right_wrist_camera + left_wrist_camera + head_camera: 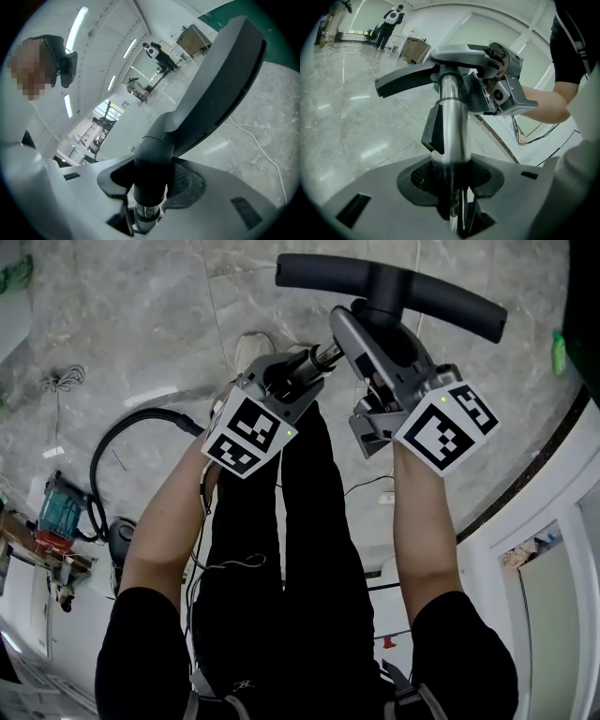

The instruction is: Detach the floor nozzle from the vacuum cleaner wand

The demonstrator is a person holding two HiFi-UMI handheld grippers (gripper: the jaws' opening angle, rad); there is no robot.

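Observation:
The dark grey floor nozzle (441,298) is lifted off the floor, crosswise at the top of the head view. Its neck joins the chrome wand (319,359). My left gripper (298,371) is shut on the wand (452,108), just below a dark clip (433,129); its pads (424,178) press the tube. My right gripper (370,329) is closed round the nozzle's thick neck (152,154), pads against both sides. The wand's chrome end (144,214) shows below the neck. The two grippers sit close together, the right one (480,86) just beyond the left.
A black hose (112,442) loops on the marble floor at left beside a teal device (58,507) and a coiled cable (61,381). White cabinets (562,596) stand at right. My legs (281,559) are below the grippers. A person (391,21) stands far off.

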